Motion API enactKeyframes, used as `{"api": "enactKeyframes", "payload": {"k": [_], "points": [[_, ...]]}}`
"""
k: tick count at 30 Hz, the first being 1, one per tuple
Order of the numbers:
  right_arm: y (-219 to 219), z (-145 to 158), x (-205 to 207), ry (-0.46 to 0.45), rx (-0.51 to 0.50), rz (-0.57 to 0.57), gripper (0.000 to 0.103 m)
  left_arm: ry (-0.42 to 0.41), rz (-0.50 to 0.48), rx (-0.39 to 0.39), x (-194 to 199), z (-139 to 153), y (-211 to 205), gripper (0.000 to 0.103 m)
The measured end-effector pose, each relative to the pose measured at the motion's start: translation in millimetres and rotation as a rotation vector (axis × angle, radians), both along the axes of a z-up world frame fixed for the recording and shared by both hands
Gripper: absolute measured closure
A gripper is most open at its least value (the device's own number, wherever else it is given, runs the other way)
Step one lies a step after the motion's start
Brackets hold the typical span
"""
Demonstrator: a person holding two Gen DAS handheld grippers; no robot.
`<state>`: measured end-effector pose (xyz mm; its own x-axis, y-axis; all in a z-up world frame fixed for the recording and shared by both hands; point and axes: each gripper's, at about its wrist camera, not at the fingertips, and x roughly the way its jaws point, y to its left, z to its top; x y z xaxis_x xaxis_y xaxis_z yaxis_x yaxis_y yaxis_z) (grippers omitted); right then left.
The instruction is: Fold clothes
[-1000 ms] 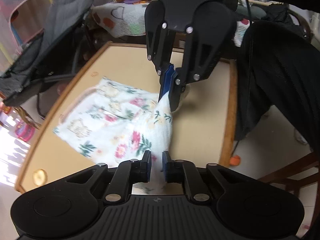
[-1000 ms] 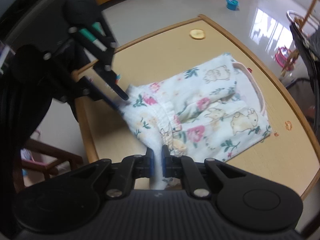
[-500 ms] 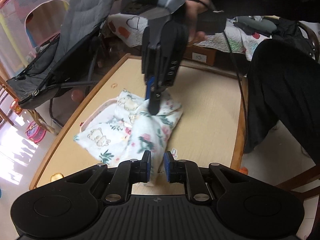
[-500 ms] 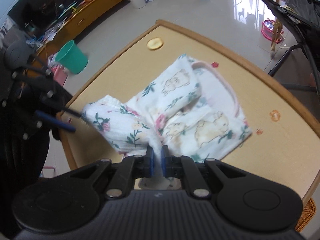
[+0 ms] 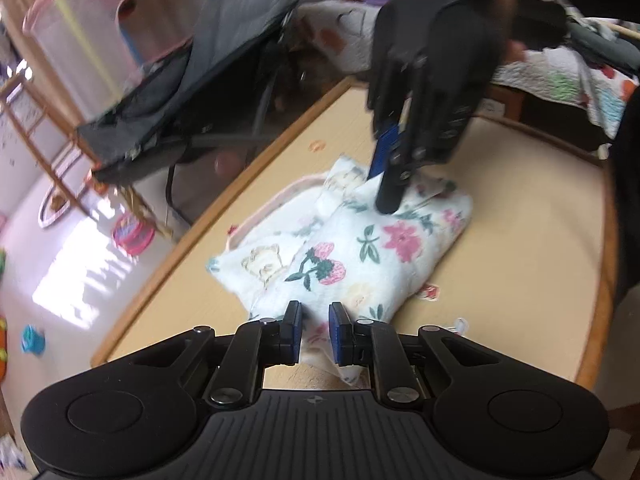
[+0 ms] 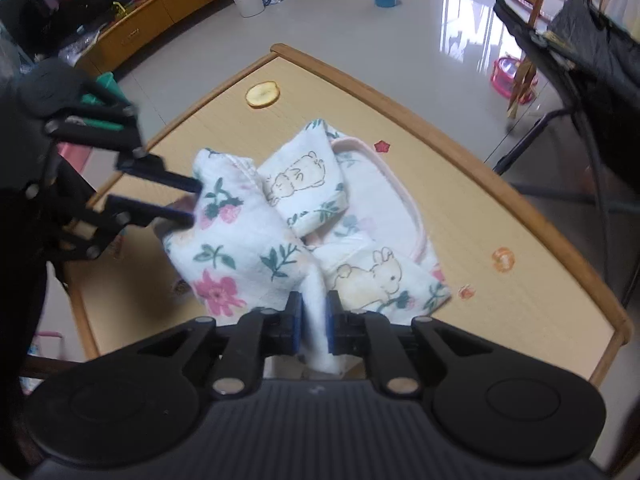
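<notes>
A white floral garment [image 5: 360, 248] with rabbit prints lies on the beige table [image 5: 520, 280], its flowered half doubled over the rest. My left gripper [image 5: 315, 332] is shut on one corner of that folded half, and cloth fills the gap between its pads. In the right wrist view the garment [image 6: 248, 248] runs from my right gripper [image 6: 313, 322], shut on a white fold, across to the left gripper [image 6: 194, 202] at the far corner. The left wrist view shows the right gripper [image 5: 386, 196] coming down onto the cloth from above.
A dark folding chair [image 5: 208, 80] stands past the table's left edge, and a patterned quilt [image 5: 560, 76] lies behind. The person's dark clothing [image 5: 628, 200] borders the right side. A yellow round sticker [image 6: 262, 95] marks the table [image 6: 520, 300] corner. Toys lie on the floor.
Both grippers have carried the held edge across the table, folding the flowered half over the rabbit-print part. The garment now sits as a smaller, thicker bundle.
</notes>
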<state>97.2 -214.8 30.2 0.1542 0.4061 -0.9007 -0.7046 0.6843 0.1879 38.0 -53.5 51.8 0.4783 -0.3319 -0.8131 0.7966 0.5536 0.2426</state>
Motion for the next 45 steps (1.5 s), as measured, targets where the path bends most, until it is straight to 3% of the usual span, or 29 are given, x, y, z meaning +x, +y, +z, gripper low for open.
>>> {"api": "enactKeyframes", "payload": {"k": [8, 19, 23, 29, 33, 36, 38, 40, 42, 45], "points": [[-10.2, 8.1, -8.3, -0.068, -0.008, -0.001, 0.081, -0.020, 0.003, 0.028, 8.3, -18.4, -3.3, 0.084], [10.0, -12.1, -18.7, -0.169, -0.130, 0.036, 0.080, -0.012, 0.020, 0.013, 15.4, -24.9, 1.6, 0.084], [4.5, 3.9, -22.0, -0.201, -0.135, 0.053, 0.080, 0.014, 0.029, -0.008, 20.0, -24.2, 6.1, 0.083], [-1.9, 42.6, -44.0, -0.257, -0.128, 0.082, 0.068, 0.051, 0.049, -0.032, 26.5, -26.6, 11.6, 0.082], [13.0, 46.0, -76.4, -0.304, -0.121, 0.169, 0.063, 0.048, 0.047, -0.020, 26.7, -29.2, 8.6, 0.082], [33.7, 24.9, -101.3, -0.378, -0.209, 0.260, 0.063, 0.056, 0.066, -0.024, 29.1, -28.6, 8.1, 0.081], [41.5, 7.0, -105.5, -0.385, -0.256, 0.273, 0.063, 0.054, 0.086, -0.026, 29.7, -28.0, 8.6, 0.077], [46.5, -5.7, -105.7, -0.387, -0.288, 0.271, 0.064, 0.021, 0.099, -0.016, 25.5, -26.2, 9.3, 0.061], [48.0, -10.9, -101.0, -0.387, -0.301, 0.254, 0.066, -0.016, 0.100, -0.017, 20.6, -23.9, 12.4, 0.052], [50.2, -18.9, -94.0, -0.386, -0.321, 0.229, 0.075, -0.044, 0.104, -0.053, 15.1, -16.5, 22.1, 0.049]]}}
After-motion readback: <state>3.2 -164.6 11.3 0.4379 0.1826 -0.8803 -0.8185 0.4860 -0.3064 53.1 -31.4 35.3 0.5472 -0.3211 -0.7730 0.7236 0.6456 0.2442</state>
